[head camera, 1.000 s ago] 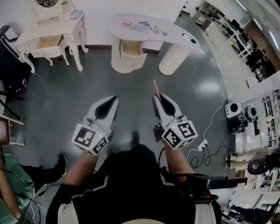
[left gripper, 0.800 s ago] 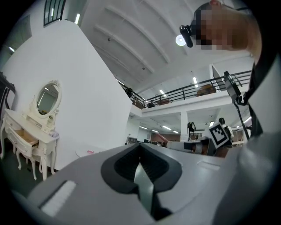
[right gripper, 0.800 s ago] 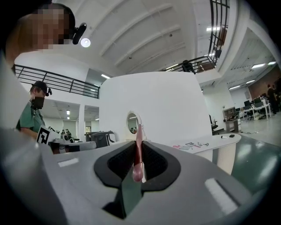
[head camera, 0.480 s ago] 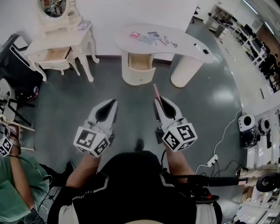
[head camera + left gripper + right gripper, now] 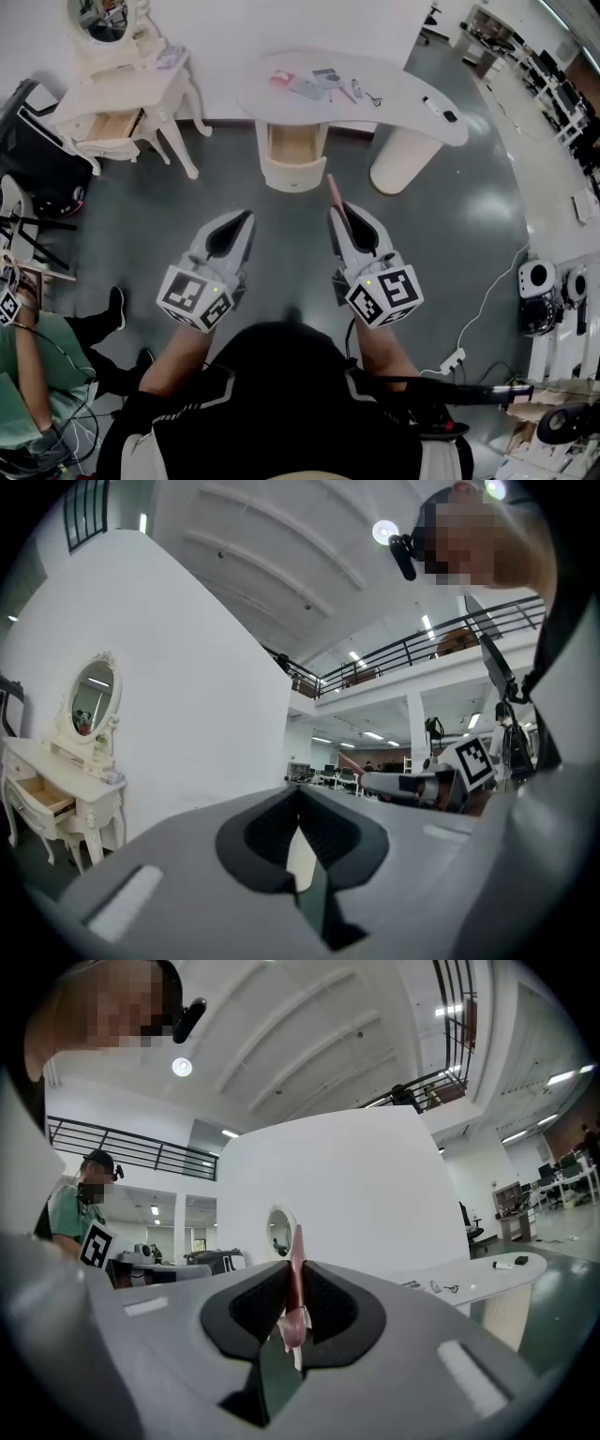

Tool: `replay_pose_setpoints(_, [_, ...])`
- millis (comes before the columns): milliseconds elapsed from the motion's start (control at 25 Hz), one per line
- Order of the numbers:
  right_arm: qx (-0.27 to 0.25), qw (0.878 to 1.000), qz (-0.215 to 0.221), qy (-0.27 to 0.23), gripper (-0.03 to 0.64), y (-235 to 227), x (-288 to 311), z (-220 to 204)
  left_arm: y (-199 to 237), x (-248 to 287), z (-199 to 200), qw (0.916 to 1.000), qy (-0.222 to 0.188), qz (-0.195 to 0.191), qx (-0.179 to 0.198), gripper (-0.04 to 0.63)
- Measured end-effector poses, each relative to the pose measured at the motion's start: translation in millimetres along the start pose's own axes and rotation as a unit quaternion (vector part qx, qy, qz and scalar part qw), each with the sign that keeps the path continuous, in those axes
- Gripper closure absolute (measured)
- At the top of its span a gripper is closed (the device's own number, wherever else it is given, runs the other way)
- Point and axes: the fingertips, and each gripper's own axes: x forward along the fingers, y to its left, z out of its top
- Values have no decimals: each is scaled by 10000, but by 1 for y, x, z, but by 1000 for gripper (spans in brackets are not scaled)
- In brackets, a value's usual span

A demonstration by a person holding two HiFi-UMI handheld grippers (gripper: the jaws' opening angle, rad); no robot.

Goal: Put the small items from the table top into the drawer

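Gripping a thin pink item (image 5: 296,1274), unidentifiable, right gripper (image 5: 336,208) fingers, left gripper (image 5: 246,215) fingers closed, empty.

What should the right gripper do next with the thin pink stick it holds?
Probably carry the thin pink stick, clamped in the right gripper, forward to the cream drawer under the curved white table; it stands open but well ahead.
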Motion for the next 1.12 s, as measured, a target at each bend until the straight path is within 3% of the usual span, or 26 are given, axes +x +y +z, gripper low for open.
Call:
replay_pose_setpoints(320, [75, 9993, 334, 124, 569, -49, 17, -3, 4, 39, -6, 9994, 138, 319, 42, 595])
replay_pose_setpoints(640, [195, 9989, 382, 203, 568, -74, 39, -7, 15, 67, -11, 9991, 295, 294, 2, 595])
replay_pose_setpoints(1120, [-95, 9984, 225, 502, 568, -114, 130, -9, 101, 140, -11, 9994, -63, 123, -332, 595])
